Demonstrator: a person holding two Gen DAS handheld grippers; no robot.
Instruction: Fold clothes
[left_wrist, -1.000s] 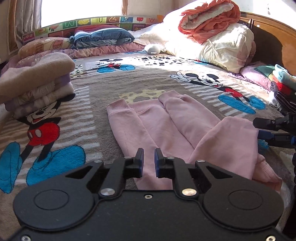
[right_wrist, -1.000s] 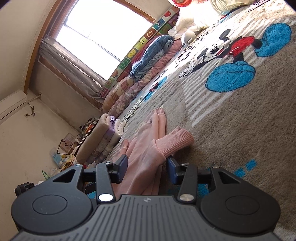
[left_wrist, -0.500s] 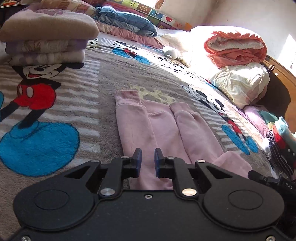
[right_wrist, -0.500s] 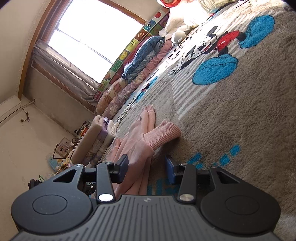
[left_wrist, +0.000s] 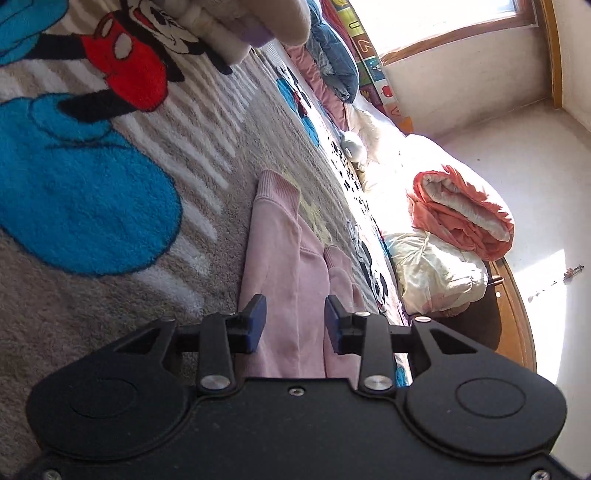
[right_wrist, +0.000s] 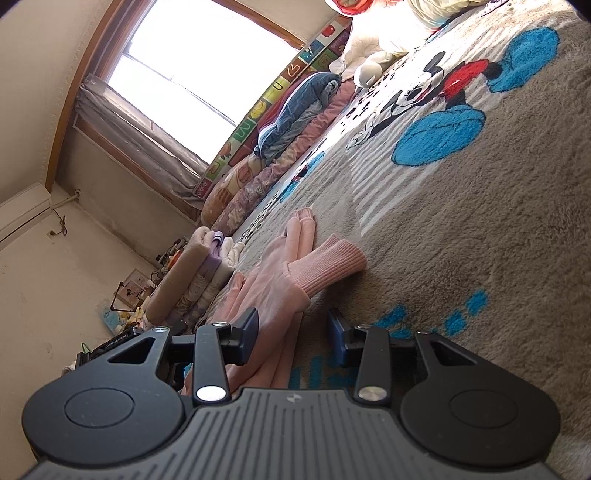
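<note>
Left gripper (left_wrist: 295, 323): spreading wide, hovering over pink sweatshirt (left_wrist: 284, 280).
Right gripper (right_wrist: 291, 334): gaping, straddling ribbed cuff (right_wrist: 325, 266).
Garment: lying on cartoon blanket (right_wrist: 480, 229).

My left wrist camera is sitting low over the grey cartoon-print fleece bed cover (left_wrist: 207, 206), rolled sideways, looking along the pale pink cotton sweatshirt (left_wrist: 284, 280) toward the headboard end. My right one is skimming the cover too, facing the window (right_wrist: 192, 62). Both are sharing the sweatshirt (right_wrist: 280, 288) close up.
</note>
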